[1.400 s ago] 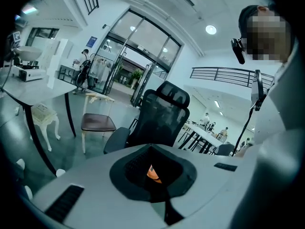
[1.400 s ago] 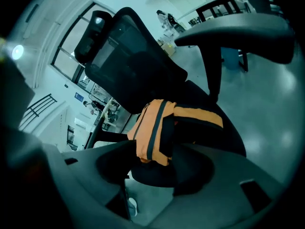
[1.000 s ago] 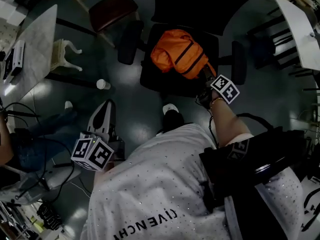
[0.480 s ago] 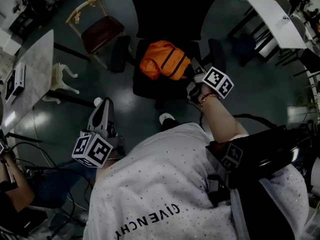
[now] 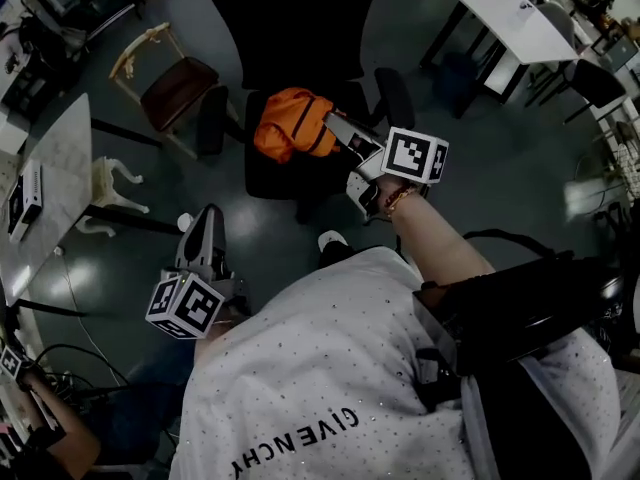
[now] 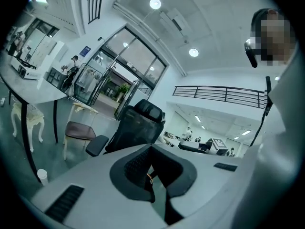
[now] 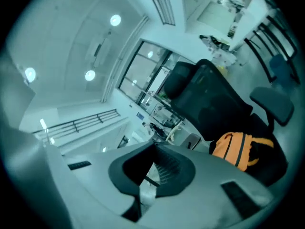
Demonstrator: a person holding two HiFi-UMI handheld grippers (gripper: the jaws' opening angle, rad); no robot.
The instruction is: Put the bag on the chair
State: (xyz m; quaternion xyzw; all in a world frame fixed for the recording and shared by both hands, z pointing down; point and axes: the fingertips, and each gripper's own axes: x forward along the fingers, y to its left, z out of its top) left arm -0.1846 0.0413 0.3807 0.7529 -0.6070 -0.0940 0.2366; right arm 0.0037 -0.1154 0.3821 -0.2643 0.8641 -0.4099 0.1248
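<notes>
Close by the hip: left gripper (image 5: 205,218), jaws together, nothing between. Further out: right gripper (image 5: 338,126) held level, jaws just closed to a shut, empty pinch, clear of the orange bag (image 5: 285,126). Beyond, bag lying on the black office chair (image 5: 290,28) seat.

I see the orange bag (image 5: 288,126), black-strapped and slumped, lying on the seat of the black office chair (image 5: 290,28).

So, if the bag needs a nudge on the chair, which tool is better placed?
Right. The right tool, jaws just closed and empty, is close by the bag on the chair; the left tool is well off to the side.
</notes>
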